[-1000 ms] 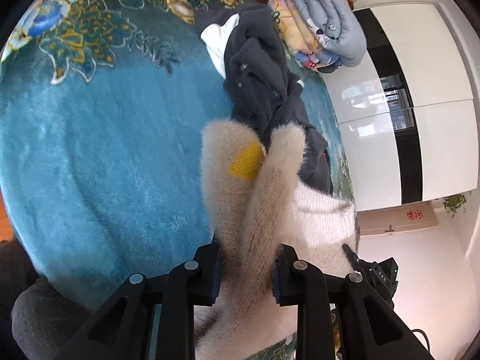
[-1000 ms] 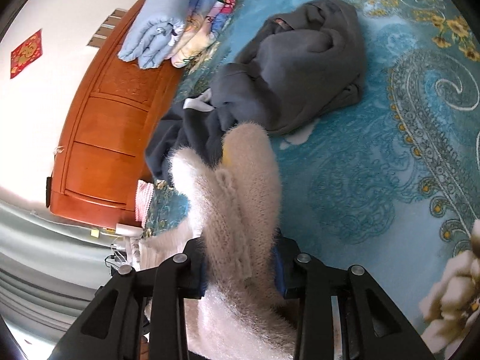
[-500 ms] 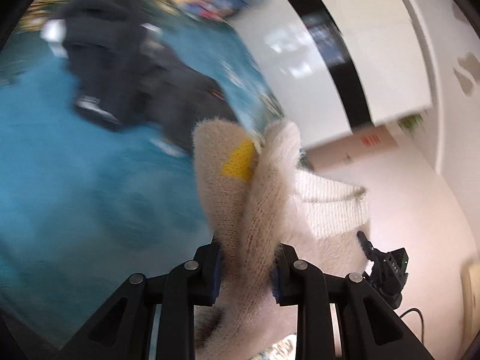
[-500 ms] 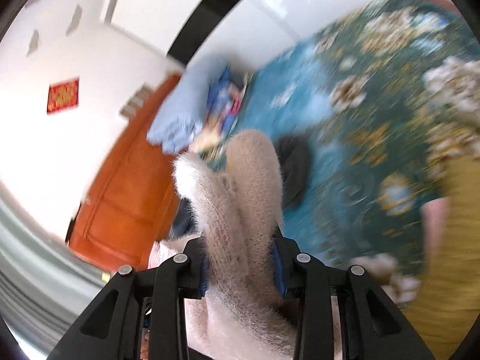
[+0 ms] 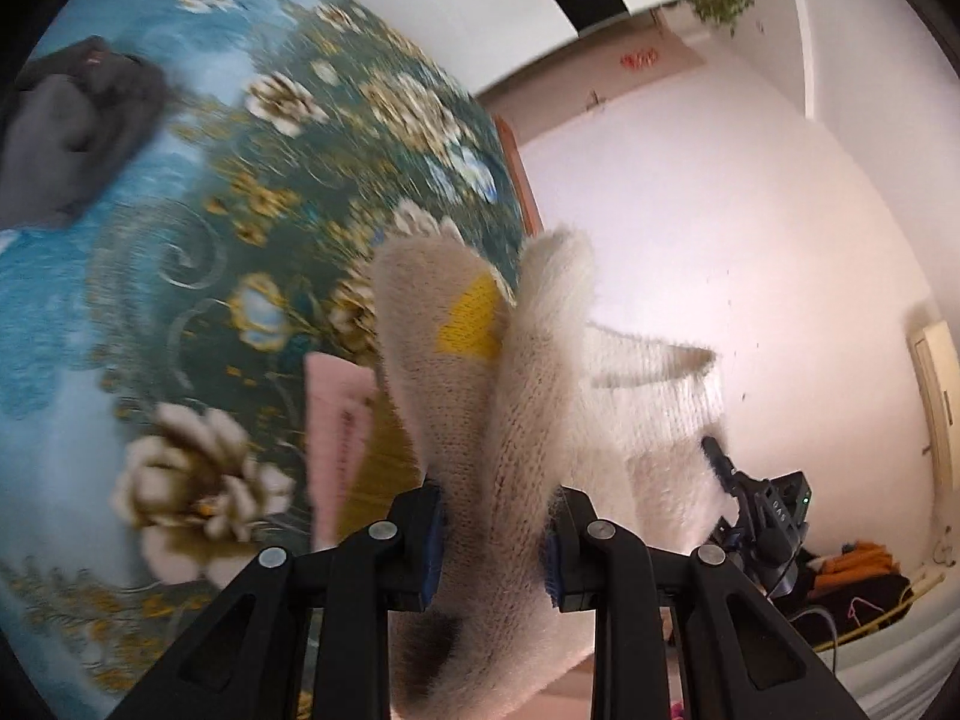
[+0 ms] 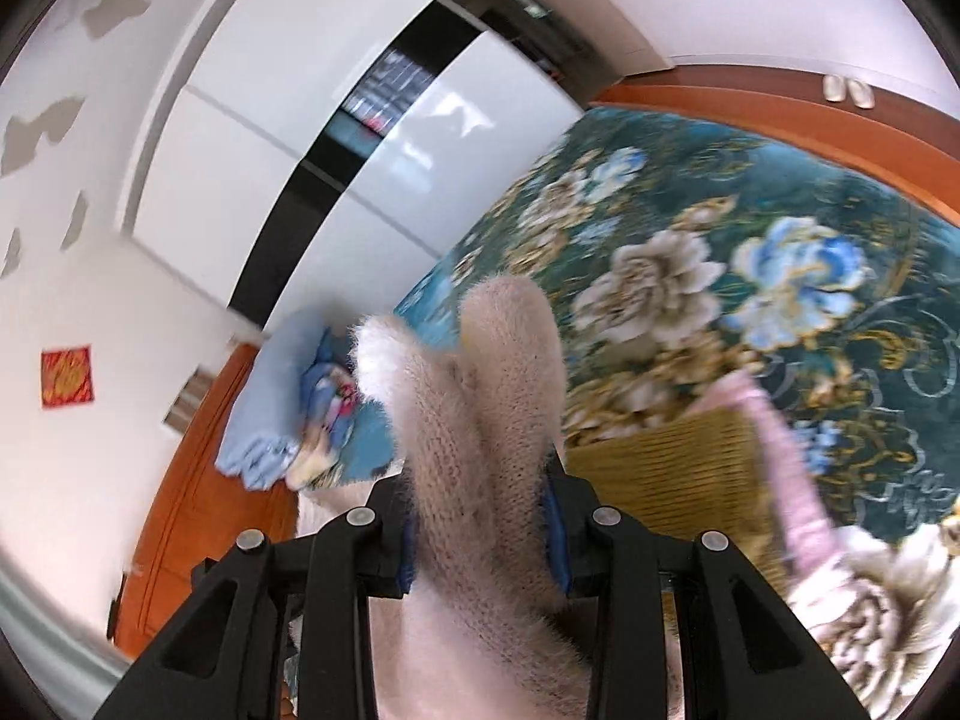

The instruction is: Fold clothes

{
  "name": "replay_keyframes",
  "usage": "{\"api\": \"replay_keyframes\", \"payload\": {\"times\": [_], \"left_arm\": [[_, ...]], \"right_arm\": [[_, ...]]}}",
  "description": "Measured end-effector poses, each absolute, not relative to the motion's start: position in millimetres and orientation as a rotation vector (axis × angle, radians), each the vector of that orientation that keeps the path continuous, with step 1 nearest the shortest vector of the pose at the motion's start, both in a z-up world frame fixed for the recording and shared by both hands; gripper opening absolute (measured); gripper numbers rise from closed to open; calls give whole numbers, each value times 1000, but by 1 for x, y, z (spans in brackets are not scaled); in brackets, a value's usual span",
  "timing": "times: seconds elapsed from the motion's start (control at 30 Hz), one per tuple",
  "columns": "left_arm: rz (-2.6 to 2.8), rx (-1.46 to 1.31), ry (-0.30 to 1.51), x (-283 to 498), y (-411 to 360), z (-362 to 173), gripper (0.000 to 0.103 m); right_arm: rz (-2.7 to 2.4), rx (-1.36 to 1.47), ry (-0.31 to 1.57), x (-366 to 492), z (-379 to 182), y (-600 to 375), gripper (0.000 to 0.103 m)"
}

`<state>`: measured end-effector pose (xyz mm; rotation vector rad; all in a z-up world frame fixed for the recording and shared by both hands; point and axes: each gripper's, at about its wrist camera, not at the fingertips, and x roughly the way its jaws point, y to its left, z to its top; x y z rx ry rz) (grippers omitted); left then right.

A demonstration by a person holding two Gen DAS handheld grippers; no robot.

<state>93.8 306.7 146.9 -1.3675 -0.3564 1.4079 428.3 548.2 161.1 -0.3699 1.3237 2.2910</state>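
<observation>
In the left wrist view the left gripper (image 5: pixel 492 540) is clamping its jaws on the cream sweater (image 5: pixel 480 408), which is hanging above the edge of the bed (image 5: pixel 180 276), and in the right wrist view the right gripper (image 6: pixel 483 531) is gripping the same sweater (image 6: pixel 480 420) over the bed (image 6: pixel 780 312) near a yellow garment (image 6: pixel 672 468).
</observation>
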Motion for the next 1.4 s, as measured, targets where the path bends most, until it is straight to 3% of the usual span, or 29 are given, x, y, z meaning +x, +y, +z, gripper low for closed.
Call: {"api": "replay_keyframes", "payload": {"times": [0.17,0.5,0.83,1.03,1.13,1.4], "left_arm": [[1411,-1371,-230,106,350,135,27],[1431,-1460,-206,97,358,83,29],[1433,-1486,-200,100,353,84,35],[1489,-1473,-212,99,340,95,43],[1522,-1463,-218,98,333,101,48],[1621,-1356,-215,99,316,130,49]], "right_arm": [[2225,-328,1369,457,125,571,34],[2062,-315,1559,487,36,582,35],[2069,-348,1549,485,39,584,37],[2062,-357,1523,488,45,581,45],[2061,-361,1484,491,53,581,48],[2065,-274,1319,502,94,578,50]]}}
